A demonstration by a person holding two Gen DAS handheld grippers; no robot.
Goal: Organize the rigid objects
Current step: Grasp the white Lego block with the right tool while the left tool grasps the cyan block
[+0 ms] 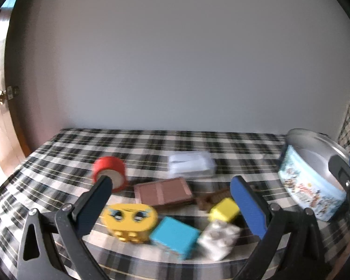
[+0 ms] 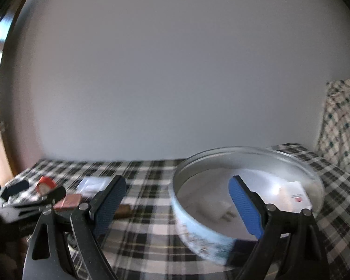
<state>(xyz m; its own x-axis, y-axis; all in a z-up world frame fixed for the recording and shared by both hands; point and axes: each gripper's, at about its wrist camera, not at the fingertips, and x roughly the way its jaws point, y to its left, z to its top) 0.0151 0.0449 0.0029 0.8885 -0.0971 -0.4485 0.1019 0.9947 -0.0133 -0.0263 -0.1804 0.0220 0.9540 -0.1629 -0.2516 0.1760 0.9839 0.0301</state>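
Between the right gripper's (image 2: 177,200) wide-open, empty fingers sits the round tin (image 2: 198,235).

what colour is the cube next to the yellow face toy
Light blue cube, clearest in the left wrist view.

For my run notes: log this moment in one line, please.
left gripper: open, empty, facing toy pile | right gripper: open, empty, at round tin | yellow block: on cloth | tin: white items inside
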